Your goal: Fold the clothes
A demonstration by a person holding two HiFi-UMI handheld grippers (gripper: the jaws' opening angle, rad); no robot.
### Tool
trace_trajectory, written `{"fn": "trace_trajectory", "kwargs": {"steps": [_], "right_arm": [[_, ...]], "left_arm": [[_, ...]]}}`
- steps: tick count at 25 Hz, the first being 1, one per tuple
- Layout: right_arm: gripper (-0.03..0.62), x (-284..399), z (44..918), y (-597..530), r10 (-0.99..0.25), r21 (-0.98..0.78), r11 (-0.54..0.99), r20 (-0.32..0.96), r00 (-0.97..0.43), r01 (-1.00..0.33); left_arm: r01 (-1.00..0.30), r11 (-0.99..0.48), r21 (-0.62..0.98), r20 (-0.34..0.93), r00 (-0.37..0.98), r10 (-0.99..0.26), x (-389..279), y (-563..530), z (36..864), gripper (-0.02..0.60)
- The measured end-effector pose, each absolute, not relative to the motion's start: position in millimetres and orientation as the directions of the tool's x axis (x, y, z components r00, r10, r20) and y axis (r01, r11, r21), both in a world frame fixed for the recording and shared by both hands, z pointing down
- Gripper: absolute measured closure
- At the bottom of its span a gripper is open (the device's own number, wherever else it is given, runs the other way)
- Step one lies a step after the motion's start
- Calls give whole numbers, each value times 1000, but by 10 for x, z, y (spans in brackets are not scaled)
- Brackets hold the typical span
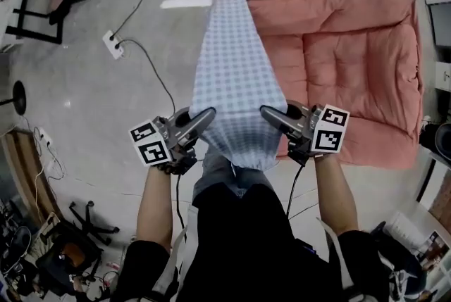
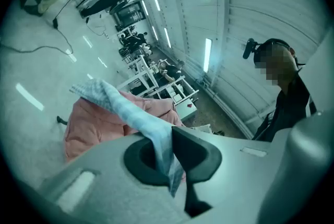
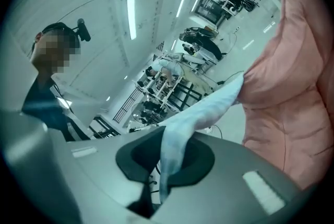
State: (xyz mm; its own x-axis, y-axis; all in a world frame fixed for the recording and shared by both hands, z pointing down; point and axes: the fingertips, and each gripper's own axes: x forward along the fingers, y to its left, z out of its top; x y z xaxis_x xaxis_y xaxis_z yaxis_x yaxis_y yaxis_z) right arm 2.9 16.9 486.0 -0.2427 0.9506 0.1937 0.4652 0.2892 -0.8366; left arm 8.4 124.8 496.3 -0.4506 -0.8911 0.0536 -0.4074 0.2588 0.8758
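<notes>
A light blue checked garment (image 1: 236, 75) hangs stretched out in front of the person, its far end reaching the floor beside the pink mat. My left gripper (image 1: 210, 115) is shut on the garment's near left edge. My right gripper (image 1: 265, 111) is shut on its near right edge. In the left gripper view the checked cloth (image 2: 156, 131) runs down between the closed dark pads. The right gripper view shows the cloth (image 3: 172, 147) pinched the same way, trailing off toward the mat.
A padded pink mat (image 1: 359, 61) lies on the grey floor at the right. A white power strip (image 1: 113, 44) with cables lies at the left. A black stand (image 1: 39, 1) is at the far left, and clutter with a chair base (image 1: 88, 223) sits near left.
</notes>
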Motion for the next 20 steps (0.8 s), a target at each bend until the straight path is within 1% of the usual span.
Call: {"fn": "trace_trajectory", "kwargs": {"steps": [3, 5, 8, 12, 16, 18, 20], "right_arm": [[574, 25, 4537, 251, 952, -826, 267, 149, -266, 497], [574, 8, 4228, 299, 950, -825, 243, 98, -295, 510], [574, -6, 3785, 349, 951, -802, 208, 32, -309, 559], [576, -26, 3351, 456, 959, -734, 202, 15, -282, 649], [576, 49, 2894, 521, 965, -686, 155, -50, -259, 710], [576, 106, 2650, 562, 969, -645, 119, -89, -229, 755], [574, 155, 2430, 623, 975, -591, 93, -110, -194, 802]], "left_arm": [[-447, 339, 827, 143, -416, -898, 40, 1373, 4714, 557], [-476, 355, 805, 146, -421, -895, -12, 1451, 4395, 557], [-519, 404, 753, 147, -465, -873, -77, 1538, 3896, 557], [-560, 498, 662, 188, -519, -834, -99, 1649, 3444, 555], [-607, 517, 603, 170, -536, -827, 34, 1719, 2965, 555], [-637, 548, 541, 184, -547, -817, 120, 1759, 2707, 555], [-655, 597, 464, 225, -564, -794, 201, 1807, 2474, 555]]}}
